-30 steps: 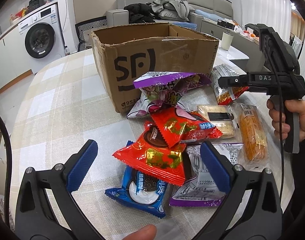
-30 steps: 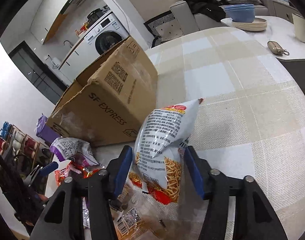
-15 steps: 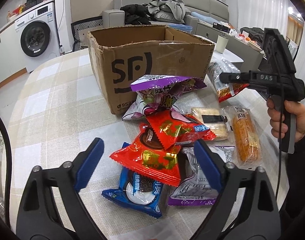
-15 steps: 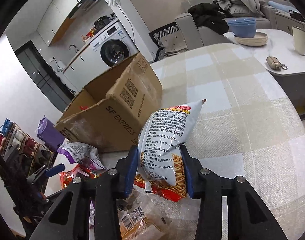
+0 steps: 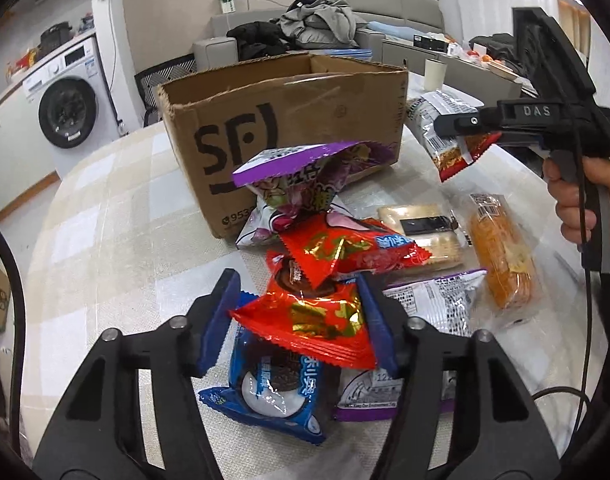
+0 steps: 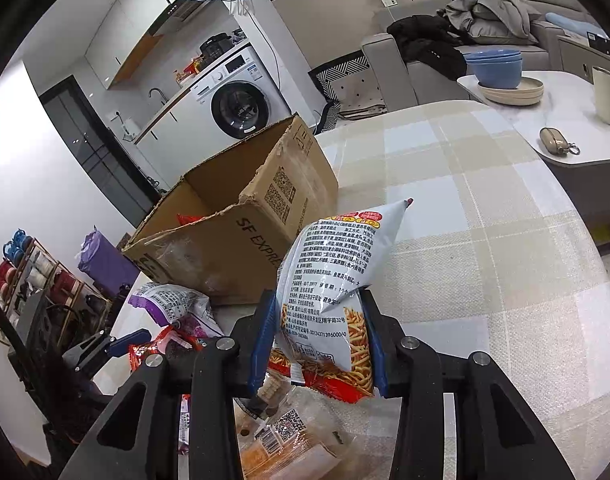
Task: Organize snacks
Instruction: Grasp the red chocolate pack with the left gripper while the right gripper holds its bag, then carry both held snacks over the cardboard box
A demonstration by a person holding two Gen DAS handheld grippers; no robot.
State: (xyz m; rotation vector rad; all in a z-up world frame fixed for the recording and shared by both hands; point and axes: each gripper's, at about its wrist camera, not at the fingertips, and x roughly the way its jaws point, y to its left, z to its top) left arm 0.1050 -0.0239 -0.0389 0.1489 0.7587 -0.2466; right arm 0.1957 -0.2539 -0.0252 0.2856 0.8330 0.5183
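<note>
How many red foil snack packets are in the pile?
2: one red foil snack packet between the left gripper's fingers, another red packet just behind it. Others may lie hidden underneath.

The right gripper [image 6: 319,340] clamps a white bag of snack sticks [image 6: 331,284] between its blue pads, the bag standing tilted above them. Ahead and left of the fingers sits an open cardboard box [image 6: 241,220]; a purple-edged packet [image 6: 173,306] lies beside it.

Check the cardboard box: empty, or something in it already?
Not empty. The right wrist view looks into the open cardboard box and shows a red packet edge against its inner wall. The rest of the floor is hidden, so how full cannot be told.
</note>
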